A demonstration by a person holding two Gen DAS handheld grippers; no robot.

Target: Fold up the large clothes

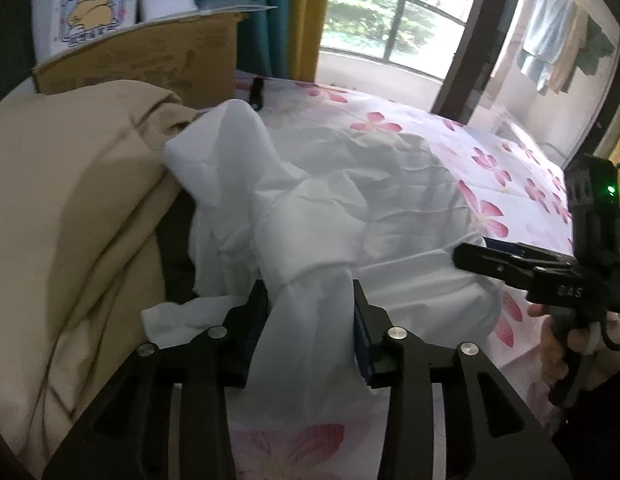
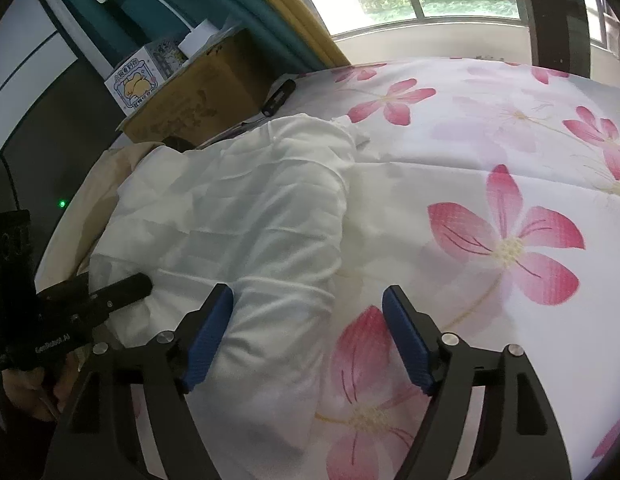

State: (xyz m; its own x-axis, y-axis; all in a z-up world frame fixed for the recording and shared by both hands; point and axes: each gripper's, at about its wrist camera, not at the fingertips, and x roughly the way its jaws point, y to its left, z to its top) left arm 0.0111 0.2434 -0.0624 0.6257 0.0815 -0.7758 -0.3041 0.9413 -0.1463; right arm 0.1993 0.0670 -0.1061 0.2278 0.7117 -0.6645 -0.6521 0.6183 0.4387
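The white garment (image 2: 237, 216) lies bunched on the floral bed sheet (image 2: 510, 152). A twisted band of it runs between the half-parted jaws of the left gripper (image 1: 310, 316), though whether the pads press it cannot be told. The right gripper (image 2: 307, 336) gapes wide over the garment's edge, holding nothing; if the band slips free, the fold would likely sag into a lopsided heap.

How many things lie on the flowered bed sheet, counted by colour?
White: 1, garment
Beige: 1, cloth
Brown: 1, box
Black: 1, small device
Total: 4
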